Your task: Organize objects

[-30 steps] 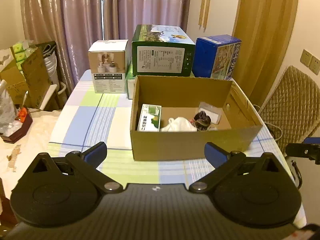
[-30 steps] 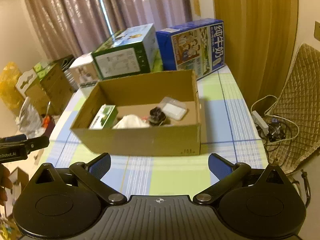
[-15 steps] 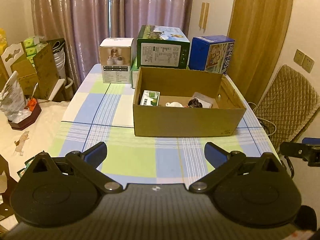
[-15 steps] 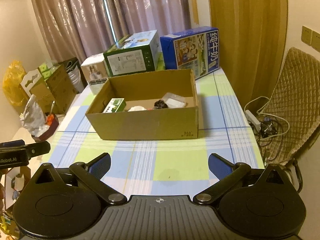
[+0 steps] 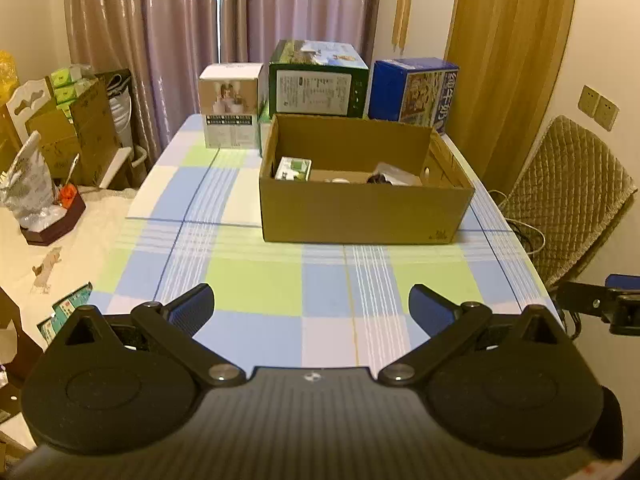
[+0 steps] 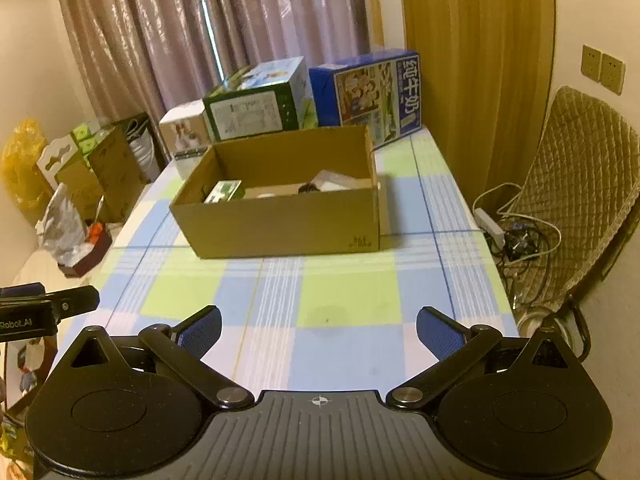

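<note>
left gripper (image 5: 311, 307): jaws spread wide, nothing between the blue pads (image 5: 191, 309); hung over the near edge of the table (image 5: 256, 280), pointed level at the box.
right gripper (image 6: 319, 332): likewise spread and empty; over the near right part of the table, angled slightly left toward the box. Tip also visible at right edge of left view.
pose: both held low and back, well apart from the box, side by side, neither touching anything.
cardboard box (image 5: 360, 212): open top, mid-table, upright.
box contents: small green-white carton (image 5: 294, 168) at the left end; white item and a dark item (image 5: 376, 178) near the middle, clear packet (image 5: 394, 172) toward the right. Mostly hidden by the front wall, so details unclear.
behind box: white carton (image 5: 230, 110), green carton (image 5: 318, 80), blue milk carton (image 5: 416, 92), in a row at the far edge.
near table surface: no loose items visible.
step (judged): items look already binned; either finished or between picks.
next move (judged): if more to sort, needs a forward reach over the front wall, jaws kept wide, then a descent onto one item.
</note>
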Demonstrator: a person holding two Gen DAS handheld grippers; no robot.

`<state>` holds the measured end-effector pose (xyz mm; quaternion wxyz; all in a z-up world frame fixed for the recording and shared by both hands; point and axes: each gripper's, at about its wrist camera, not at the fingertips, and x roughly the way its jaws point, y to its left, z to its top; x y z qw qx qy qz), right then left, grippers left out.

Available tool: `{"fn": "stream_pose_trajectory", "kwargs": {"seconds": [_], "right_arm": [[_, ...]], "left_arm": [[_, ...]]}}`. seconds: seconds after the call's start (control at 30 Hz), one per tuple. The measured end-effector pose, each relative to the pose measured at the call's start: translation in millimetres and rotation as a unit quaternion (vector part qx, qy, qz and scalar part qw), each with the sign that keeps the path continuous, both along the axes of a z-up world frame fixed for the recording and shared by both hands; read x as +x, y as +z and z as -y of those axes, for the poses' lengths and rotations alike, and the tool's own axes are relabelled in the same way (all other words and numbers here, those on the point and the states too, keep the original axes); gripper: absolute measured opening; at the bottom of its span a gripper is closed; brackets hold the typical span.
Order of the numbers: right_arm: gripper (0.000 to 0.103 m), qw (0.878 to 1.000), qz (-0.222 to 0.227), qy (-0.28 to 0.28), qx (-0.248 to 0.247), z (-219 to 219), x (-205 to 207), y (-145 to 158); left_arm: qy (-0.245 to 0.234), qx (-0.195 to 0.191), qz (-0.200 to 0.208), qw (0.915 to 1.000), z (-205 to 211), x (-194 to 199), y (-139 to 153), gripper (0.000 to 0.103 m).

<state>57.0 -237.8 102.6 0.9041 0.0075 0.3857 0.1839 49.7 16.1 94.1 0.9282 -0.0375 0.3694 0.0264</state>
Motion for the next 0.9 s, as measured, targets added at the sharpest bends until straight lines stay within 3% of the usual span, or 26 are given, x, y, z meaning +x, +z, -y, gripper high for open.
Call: {"fn": "stream_pose_trajectory", "kwargs": {"seconds": [0.17,0.9], "right_arm": [[0.101,1.0,0.0,0.004,-0.004,-1.1,-7.9,-0.1],[0.101,1.0,0.001,0.017,-0.016,-8.4,-18.6,-5.9]], "left_arm": [[-0.004,0.016,0.01,0.9998,4.9,-11.0,0.2,0.102],[-0.018,-0.001,0.0,0.9998,15.0,-20.6,-6.6,0.102]]}}
